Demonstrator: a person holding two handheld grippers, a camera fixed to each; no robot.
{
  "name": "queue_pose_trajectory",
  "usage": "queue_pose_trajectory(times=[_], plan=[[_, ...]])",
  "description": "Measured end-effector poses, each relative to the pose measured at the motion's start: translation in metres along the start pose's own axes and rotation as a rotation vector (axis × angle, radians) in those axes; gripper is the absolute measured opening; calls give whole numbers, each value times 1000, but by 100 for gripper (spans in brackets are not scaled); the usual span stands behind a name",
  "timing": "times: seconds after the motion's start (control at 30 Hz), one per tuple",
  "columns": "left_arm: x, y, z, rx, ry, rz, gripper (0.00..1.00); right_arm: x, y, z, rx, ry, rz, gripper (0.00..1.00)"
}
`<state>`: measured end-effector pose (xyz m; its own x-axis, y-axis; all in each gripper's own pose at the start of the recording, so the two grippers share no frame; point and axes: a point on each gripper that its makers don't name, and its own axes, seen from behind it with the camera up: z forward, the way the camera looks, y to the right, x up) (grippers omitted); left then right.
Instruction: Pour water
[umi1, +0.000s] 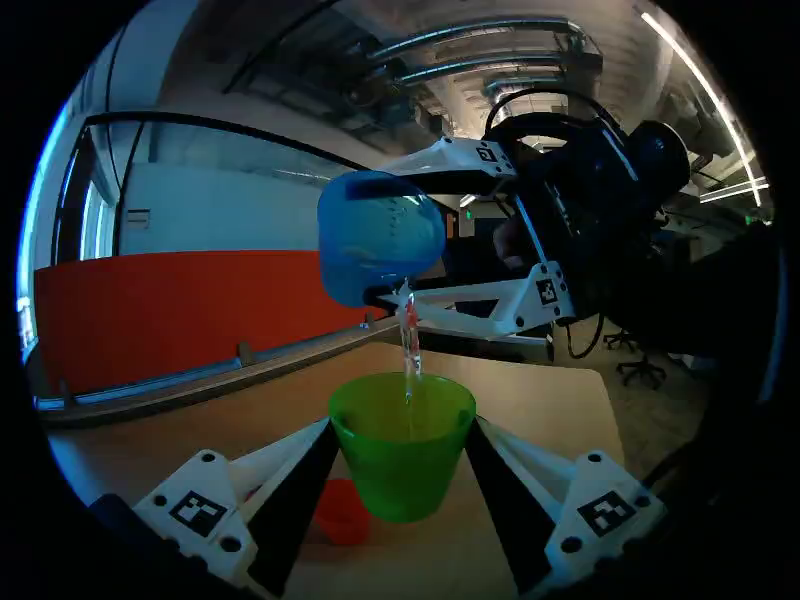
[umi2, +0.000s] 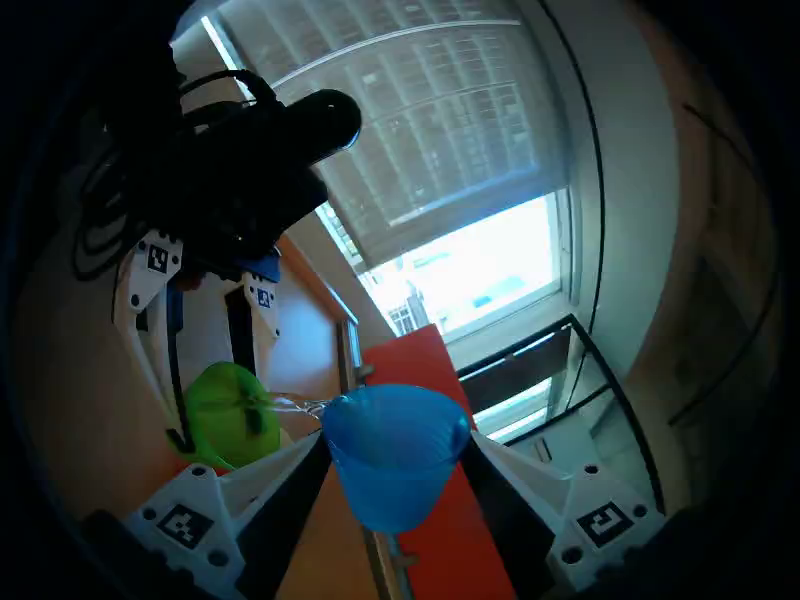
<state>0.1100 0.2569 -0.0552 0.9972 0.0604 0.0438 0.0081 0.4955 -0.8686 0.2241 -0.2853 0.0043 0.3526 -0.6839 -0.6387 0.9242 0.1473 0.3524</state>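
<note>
My left gripper (umi1: 402, 462) is shut on a green cup (umi1: 402, 455), held upright just above the wooden table (umi1: 540, 400). Above it the right gripper (umi1: 395, 235) holds a blue cup (umi1: 375, 245) tipped on its side, and a thin stream of water (umi1: 408, 345) falls from its rim into the green cup. In the right gripper view, my right gripper (umi2: 395, 470) is shut on the blue cup (umi2: 393, 460). Water (umi2: 295, 405) runs off that cup's rim toward the green cup (umi2: 228, 412), which the left gripper (umi2: 215, 330) holds.
A small red cup (umi1: 342, 510) lies on the table under the left fingers. An orange partition (umi1: 190, 305) and a rail (umi1: 220, 375) border the table's far side. Office chairs (umi1: 640, 365) stand on the floor beyond the right edge. A bright window (umi2: 470, 270) is behind.
</note>
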Motion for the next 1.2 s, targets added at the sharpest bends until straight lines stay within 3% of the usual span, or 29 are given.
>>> queue_pose_trajectory(times=[1.2], plan=[[-4,1,3,-2,-4,-1,85,-4,12,1,-47,-7,-130,90]])
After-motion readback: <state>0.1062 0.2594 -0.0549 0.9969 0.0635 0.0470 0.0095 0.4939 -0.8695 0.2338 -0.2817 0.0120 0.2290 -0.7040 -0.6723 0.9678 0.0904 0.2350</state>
